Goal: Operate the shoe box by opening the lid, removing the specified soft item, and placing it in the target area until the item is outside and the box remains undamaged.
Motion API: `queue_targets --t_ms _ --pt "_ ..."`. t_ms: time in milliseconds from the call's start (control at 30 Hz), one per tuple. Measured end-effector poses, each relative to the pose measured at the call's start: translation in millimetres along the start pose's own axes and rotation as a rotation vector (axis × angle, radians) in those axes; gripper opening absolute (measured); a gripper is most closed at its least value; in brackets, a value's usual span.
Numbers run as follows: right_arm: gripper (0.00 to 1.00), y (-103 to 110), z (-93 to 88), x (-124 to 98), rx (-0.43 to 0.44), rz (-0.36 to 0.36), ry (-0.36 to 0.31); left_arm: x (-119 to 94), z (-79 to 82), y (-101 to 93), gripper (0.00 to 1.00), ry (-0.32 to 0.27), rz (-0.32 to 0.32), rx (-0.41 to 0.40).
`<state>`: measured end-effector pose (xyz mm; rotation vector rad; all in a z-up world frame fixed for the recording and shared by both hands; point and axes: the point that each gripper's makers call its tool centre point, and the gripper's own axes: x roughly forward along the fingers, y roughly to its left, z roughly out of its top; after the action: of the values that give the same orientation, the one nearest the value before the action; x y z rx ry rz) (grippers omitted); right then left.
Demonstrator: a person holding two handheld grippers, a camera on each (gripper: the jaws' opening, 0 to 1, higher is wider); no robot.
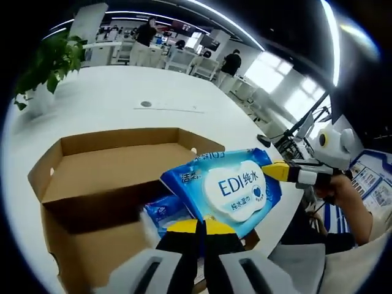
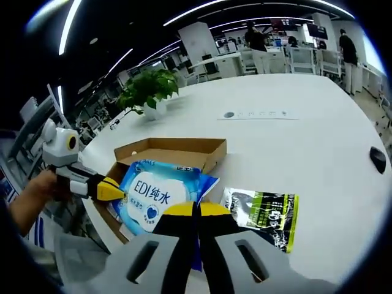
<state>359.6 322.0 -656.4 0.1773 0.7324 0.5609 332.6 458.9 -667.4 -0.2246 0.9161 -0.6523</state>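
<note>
Both grippers, left (image 1: 199, 228) and right (image 2: 196, 211), clamped on wipes pack (image 1: 223, 190), held above open shoe box (image 1: 92, 177). Risk: opposing pulls tearing pack, or dropping back in.

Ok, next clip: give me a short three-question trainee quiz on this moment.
1. True or false: the cardboard box has its lid closed.
2. What lies on the white table beside the box? A) a green-and-black packet B) a shoe C) a cup
3. Fill in: the left tool and the right tool both grip the blue ___ pack.

Key: 1 false, the box is open; 2 A; 3 wipes.
</note>
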Motion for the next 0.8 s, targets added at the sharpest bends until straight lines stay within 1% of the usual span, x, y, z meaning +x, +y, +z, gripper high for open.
queue_targets --t_ms 300,500,800 --pt "0.0 -22.2 0.5 -12.9 0.021 -0.035 0.0 15.4 4.7 -20.0 0.0 0.015 -0.026 0.019" --pt "0.0 -38.4 2.3 -21.1 0.035 -0.063 -0.006 25.9 11.9 -33.6 0.0 0.016 -0.04 0.031" --pt "0.0 -70.4 3.5 -35.6 0.059 -0.116 -0.008 47.5 17.8 -59.6 0.0 0.029 -0.071 0.053"
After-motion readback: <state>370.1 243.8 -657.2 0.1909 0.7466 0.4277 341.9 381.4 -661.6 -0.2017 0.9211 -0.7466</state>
